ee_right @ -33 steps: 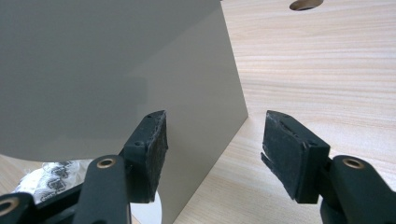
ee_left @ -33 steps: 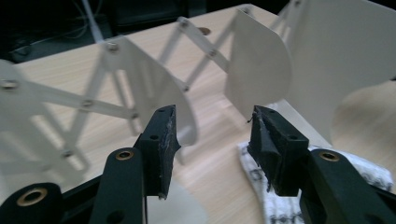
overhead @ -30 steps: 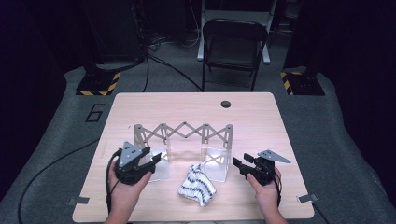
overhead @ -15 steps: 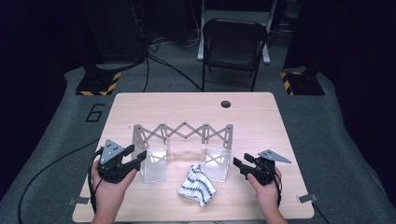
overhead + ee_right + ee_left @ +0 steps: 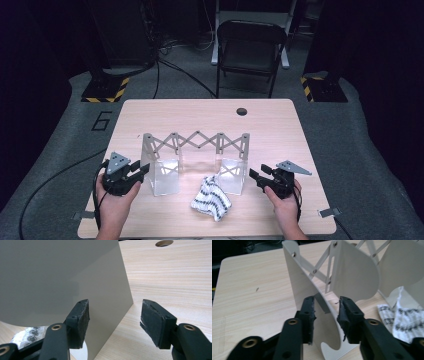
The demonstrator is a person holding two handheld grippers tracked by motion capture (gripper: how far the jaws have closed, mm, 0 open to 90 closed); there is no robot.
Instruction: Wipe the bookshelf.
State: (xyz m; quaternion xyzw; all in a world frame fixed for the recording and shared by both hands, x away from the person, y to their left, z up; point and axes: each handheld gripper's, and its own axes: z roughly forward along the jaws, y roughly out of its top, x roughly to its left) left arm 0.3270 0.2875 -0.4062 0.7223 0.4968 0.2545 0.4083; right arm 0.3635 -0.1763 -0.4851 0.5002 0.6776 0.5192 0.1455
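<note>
Painted "6" (image 5: 102, 120) on grey floor; left tongs (image 5: 326, 312) closing astride white rack (image 5: 195, 160) panel, right tongs (image 5: 113, 322) spread.

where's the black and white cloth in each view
High view: the cloth lies low centre, in front of the white folding rack.
Left gripper view: cloth at the right edge.
Right gripper view: cloth at bottom left.
Shared landmark: the rack.

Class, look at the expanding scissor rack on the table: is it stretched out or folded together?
Stretched out. The rack has open diamonds in its lattice, and its two end panels stand well apart, with the patterned cloth lying in front.
</note>
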